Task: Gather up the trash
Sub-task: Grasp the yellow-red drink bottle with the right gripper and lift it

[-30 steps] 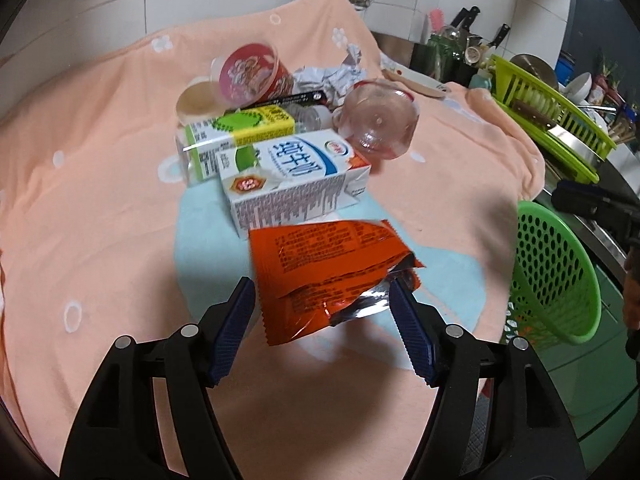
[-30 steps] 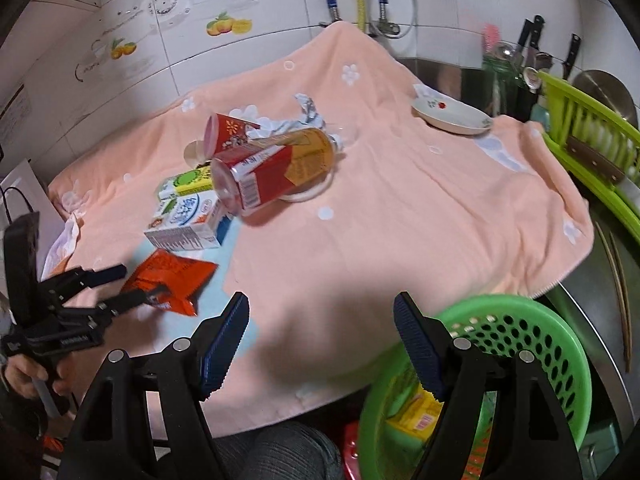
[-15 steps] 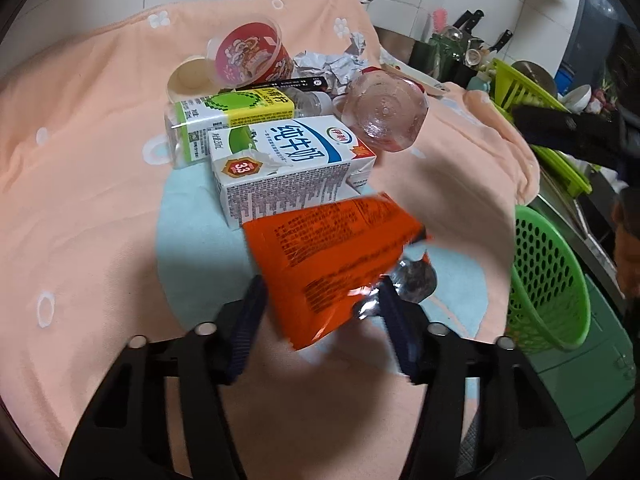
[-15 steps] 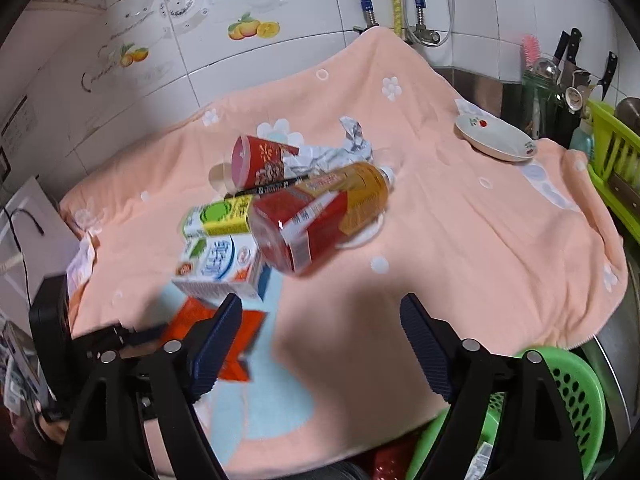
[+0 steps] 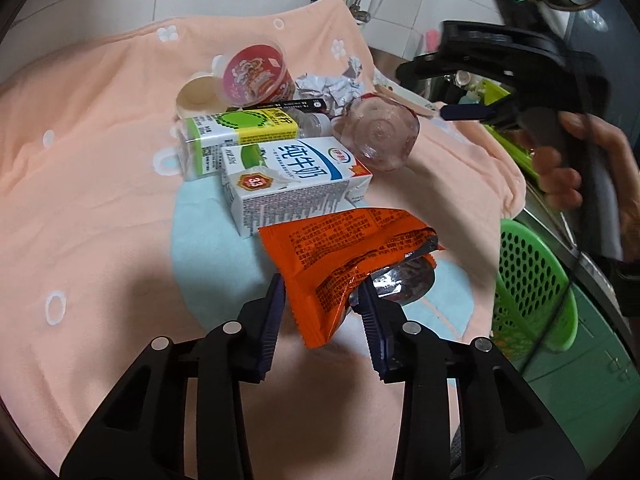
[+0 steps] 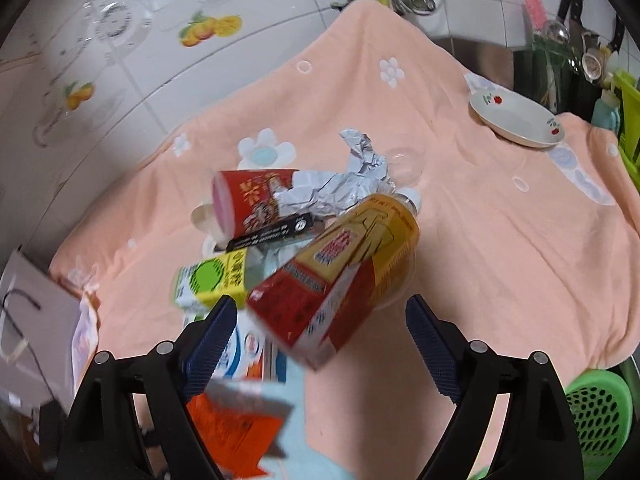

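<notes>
We pinched the orange snack wrapper while the other tool closed in on the bottle.

Our left gripper (image 5: pixel 322 304) held the orange wrapper (image 5: pixel 344 256) narrowly at its near end; a deeper bite would have steadied it before swinging right to the green basket (image 5: pixel 532 280). Our right gripper (image 6: pixel 316 328) stood wide around the bottle (image 6: pixel 340 276). We counted two cartons, one cup, one foil wad.

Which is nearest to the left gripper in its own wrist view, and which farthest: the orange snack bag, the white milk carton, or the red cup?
1. Orange snack bag: between the fingers of the left gripper, which are closed on its lower edge.
2. White milk carton: just behind the bag, mid-cloth.
3. Red cup: on its side at the back of the pile, farthest.
</notes>
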`<action>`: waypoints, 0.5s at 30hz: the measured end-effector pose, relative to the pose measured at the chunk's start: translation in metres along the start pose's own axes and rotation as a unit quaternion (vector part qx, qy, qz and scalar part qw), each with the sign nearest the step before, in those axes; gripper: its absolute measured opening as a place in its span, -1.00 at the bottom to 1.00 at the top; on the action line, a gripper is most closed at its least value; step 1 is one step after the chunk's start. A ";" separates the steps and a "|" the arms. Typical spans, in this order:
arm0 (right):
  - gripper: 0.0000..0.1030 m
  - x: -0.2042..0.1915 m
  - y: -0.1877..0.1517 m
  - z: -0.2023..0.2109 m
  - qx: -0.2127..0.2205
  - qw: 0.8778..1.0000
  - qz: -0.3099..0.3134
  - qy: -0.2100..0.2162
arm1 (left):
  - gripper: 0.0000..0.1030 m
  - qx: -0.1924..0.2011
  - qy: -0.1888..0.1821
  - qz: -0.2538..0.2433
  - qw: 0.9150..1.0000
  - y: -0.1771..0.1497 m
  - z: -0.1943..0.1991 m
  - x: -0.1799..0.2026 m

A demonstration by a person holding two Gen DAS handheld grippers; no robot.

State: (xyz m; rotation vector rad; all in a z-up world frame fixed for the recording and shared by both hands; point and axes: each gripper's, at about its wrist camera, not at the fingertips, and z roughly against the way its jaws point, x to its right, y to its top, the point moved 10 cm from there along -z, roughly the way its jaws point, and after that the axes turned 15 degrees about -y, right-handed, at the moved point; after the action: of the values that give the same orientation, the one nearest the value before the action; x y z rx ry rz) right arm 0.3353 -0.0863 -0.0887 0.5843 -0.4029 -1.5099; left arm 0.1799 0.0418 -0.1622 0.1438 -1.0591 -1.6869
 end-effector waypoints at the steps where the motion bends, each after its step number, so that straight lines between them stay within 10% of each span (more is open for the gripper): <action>1: 0.62 0.000 0.003 -0.005 -0.004 1.000 -0.005 -0.001 | -0.30 0.001 -0.001 0.001 1.000 0.000 0.001 -0.001; 15: 0.59 0.005 0.006 -0.073 -0.105 0.990 -0.095 0.012 | -0.32 0.008 -0.008 0.008 1.000 0.003 0.002 -0.004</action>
State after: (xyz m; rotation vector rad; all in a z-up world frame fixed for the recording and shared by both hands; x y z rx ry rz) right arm 0.3834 -0.0839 -0.1436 0.4840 -0.1687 -1.7003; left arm 0.1822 0.0467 -0.1609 0.1323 -1.0838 -1.6680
